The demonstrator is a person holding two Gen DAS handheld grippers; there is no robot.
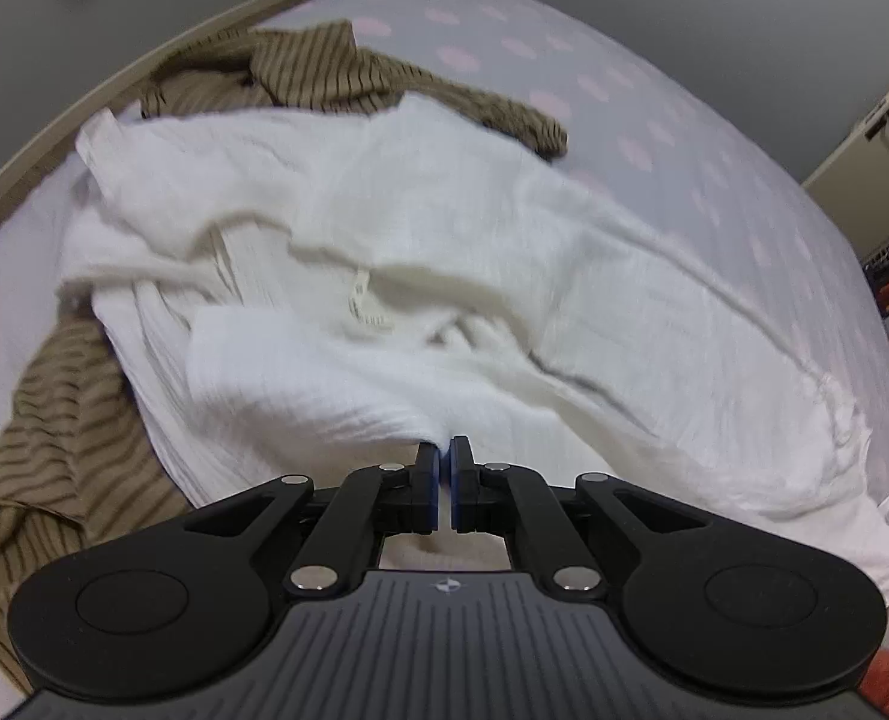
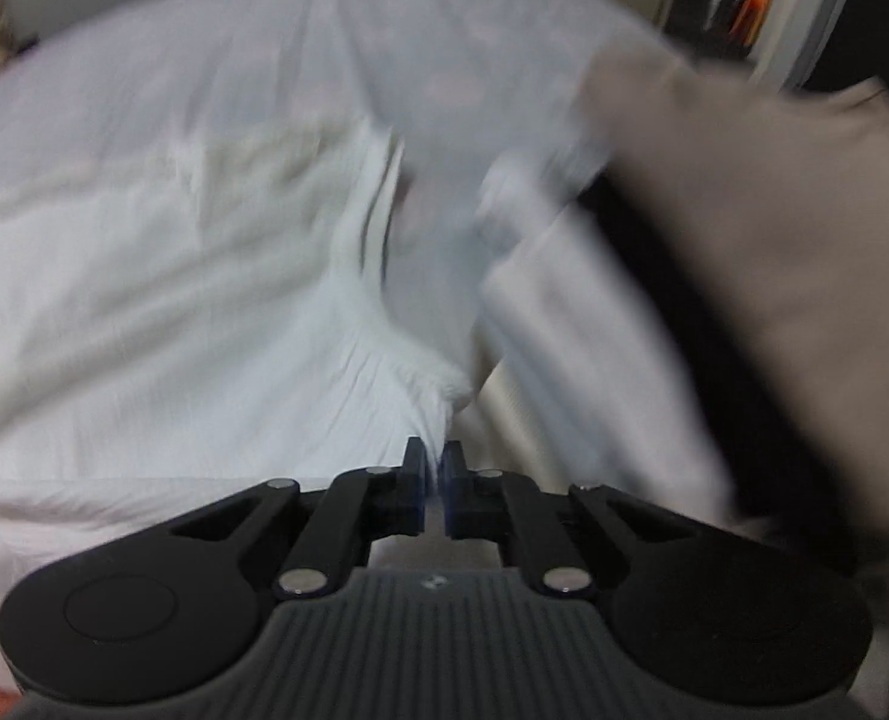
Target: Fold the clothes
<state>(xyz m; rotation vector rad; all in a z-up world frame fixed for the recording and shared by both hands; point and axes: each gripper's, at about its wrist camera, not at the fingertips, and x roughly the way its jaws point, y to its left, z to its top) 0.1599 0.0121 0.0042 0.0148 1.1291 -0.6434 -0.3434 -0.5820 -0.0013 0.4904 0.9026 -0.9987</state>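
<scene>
The left claw is pinching the near edge of the white garment, its jaws drawn almost together with cloth bunching between them. The garment is lying crumpled across the bed, running from the upper left down to the lower right, where a frayed-looking corner is nearing the bed's right side. A fold is rising through its middle, and a loose flap is lying just ahead of the claw.

A striped brown garment is lying under the white one, showing beyond its far edge and again at its left, where it is draping toward the near corner of the bed. To the far right of the white garment the dotted sheet is lying bare, giving open room up to the bed's far edge.

The right claw is likewise gripping white cloth, jaws narrow, a pinched ridge of fabric rising from between them. This view is blurring heavily. Beyond the cloth the sheet is stretching bare to the far edge. At the right a beige fabric shape with a dark band is crowding close to the claw; what it is cannot be told.
</scene>
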